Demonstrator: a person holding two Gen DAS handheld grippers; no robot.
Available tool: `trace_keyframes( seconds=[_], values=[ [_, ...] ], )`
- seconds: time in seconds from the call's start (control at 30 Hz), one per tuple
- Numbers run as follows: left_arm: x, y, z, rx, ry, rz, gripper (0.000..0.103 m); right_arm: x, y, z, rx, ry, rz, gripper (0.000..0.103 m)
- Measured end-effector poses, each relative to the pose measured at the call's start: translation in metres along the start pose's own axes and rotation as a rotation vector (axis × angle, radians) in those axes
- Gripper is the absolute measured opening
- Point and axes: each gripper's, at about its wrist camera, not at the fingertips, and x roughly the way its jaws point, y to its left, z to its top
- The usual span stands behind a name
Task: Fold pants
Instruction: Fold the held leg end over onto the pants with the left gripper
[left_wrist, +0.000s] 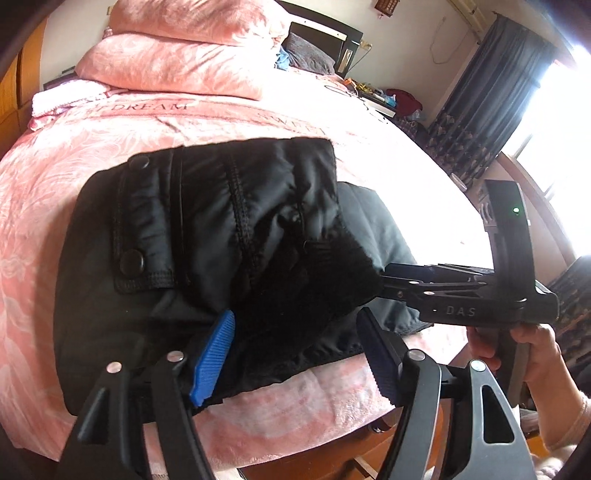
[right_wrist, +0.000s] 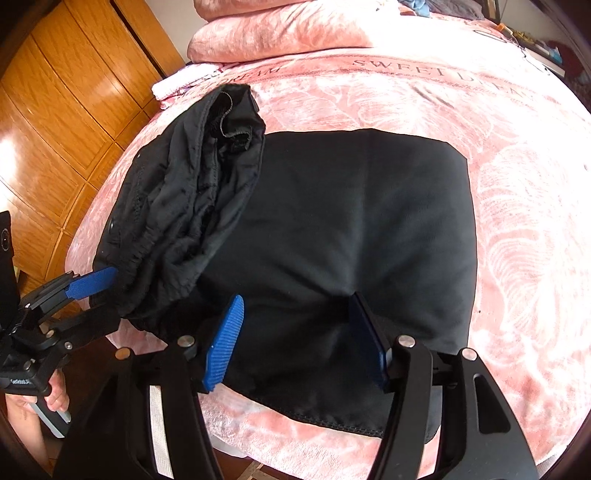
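Right wrist view: smooth black pants (right_wrist: 351, 229) on plush pink bedspread (right_wrist: 517, 206).

Each black claw (left_wrist: 295, 354) has blue ribbed pads (left_wrist: 212, 356), silver pivot screws, and "DAS" lettering.

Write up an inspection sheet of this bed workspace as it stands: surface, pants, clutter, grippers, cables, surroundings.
Surface: pink bedspread with leaf pattern and printed lettering, covering the bed.
Job's things: black pants lying near the bed's front edge, partly folded; the waistband end with snap buttons is flipped over the flat part.
Clutter: pink pillows stacked at the head of the bed; a white folded cloth beside them.
Grippers: left gripper open, jaws astride the pants' near edge; right gripper open over the flat fabric, pads not pressing.
Cables: a thin white cord hanging on the far wall.
Surroundings: wooden wardrobe, dark curtain, bright window.
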Motion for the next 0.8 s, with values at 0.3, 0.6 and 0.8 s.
trace_keyframes(
  seconds=[0.3, 0.6, 0.8],
  values=[
    [0.027, 0.020, 0.003, -0.061, 0.037, 0.077, 0.070, -0.002, 0.003, -0.004, -0.018, 0.007, -0.027, 0.061],
    [-0.015, 0.046, 0.006, -0.189, -0.081, 0.077, 0.071, -0.031, 0.010, 0.010, -0.014, -0.054, 0.066, 0.069],
    [-0.035, 0.081, -0.001, -0.274, -0.094, 0.211, 0.076, -0.024, 0.038, 0.026, -0.027, -0.023, 0.187, 0.083]
  ],
)
